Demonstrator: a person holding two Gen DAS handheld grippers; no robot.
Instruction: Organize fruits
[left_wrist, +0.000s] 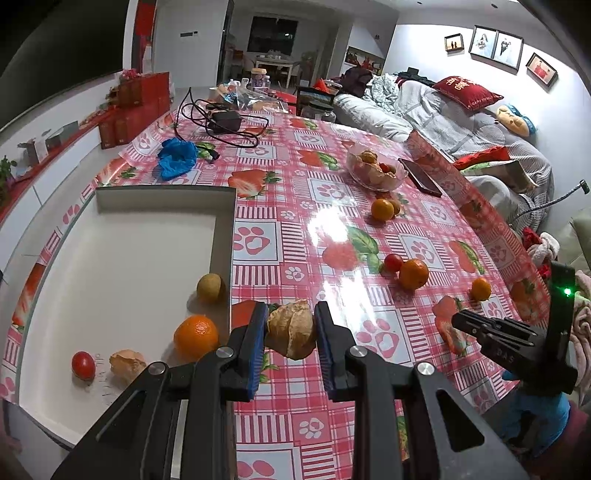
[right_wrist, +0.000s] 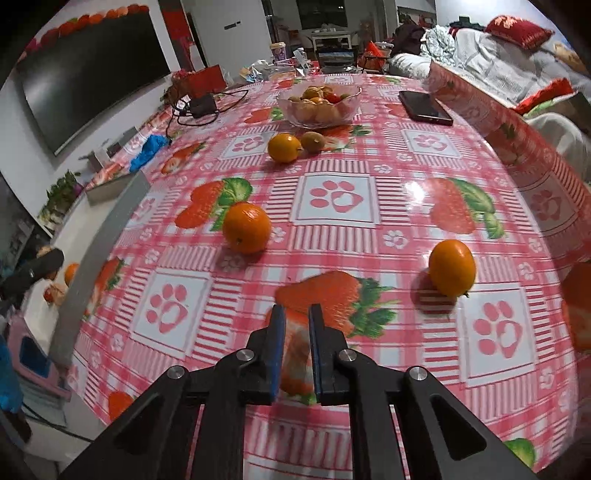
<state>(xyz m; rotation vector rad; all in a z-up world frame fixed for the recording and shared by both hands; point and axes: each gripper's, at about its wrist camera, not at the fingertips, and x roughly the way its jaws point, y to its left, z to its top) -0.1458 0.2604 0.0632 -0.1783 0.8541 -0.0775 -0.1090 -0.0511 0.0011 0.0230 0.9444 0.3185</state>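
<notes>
The shallow white rectangular tray lay on the pink strawberry-print tablecloth. The left gripper clamped a wrinkled tan papery-husked fruit just beside the tray's rim. The right gripper stood narrowly parted above the cloth, holding nothing.

Table, oranges, bowl, phone

Bright indoor overhead light glares white off the glossy tablecloth; fruit shadows are soft; fisheye bending and dark vignetting mark every corner.
</notes>
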